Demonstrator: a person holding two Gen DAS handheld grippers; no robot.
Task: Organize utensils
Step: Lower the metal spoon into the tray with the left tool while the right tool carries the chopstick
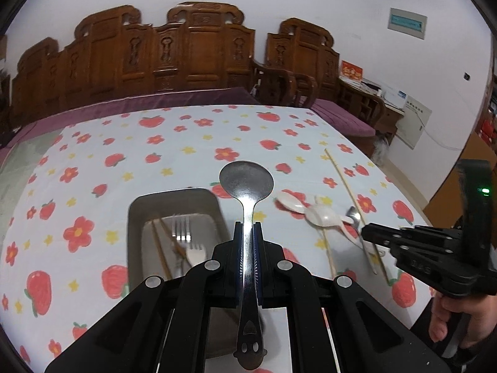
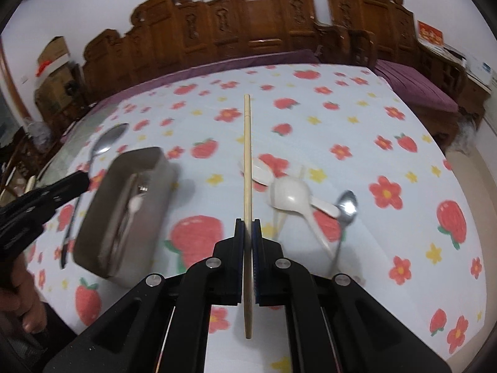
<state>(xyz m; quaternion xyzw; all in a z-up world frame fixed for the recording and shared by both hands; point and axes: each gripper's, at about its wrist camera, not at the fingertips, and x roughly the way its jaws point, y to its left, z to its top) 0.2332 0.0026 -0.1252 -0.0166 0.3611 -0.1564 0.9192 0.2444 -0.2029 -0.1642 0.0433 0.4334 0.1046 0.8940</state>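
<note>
While both hands are busy, each one has to carry its thing gently to the grey metal box tray (image 1: 174, 202) that sits on the white tablecloth with red strawberries and flowers (image 1: 186, 143). The left gripper (image 1: 247, 230) is squeezed tight on the neck of a shiny long-handled metal spoon (image 1: 247, 183), with the round bowl sticking out in front, above the cloth just right of the tray. The right gripper (image 2: 247, 227) is squeezed tight on a pale wooden chopstick (image 2: 247, 155), which pokes far out ahead and a little way behind the jaws. Inside the tray there are already a metal fork (image 1: 181, 227), a white plastic fork (image 1: 195, 255) and some wooden chopsticks (image 1: 161, 248). Still lying on the cloth, close together, are two white plastic spoons (image 2: 289, 195), a small metal spoon (image 2: 346, 205) and another wooden chopstick (image 1: 341, 177). To do this step well, I think the spoon should be turned so it lies the long way in the tray, beside the forks, and let go only when it is low, so it does not clang or bounce out. The chopstick is long and thin, so it could swing or slip; keep it pinched and line it up with the ones in the tray. Let one hand go first, so the two grippers do not bump over the tray.
</note>
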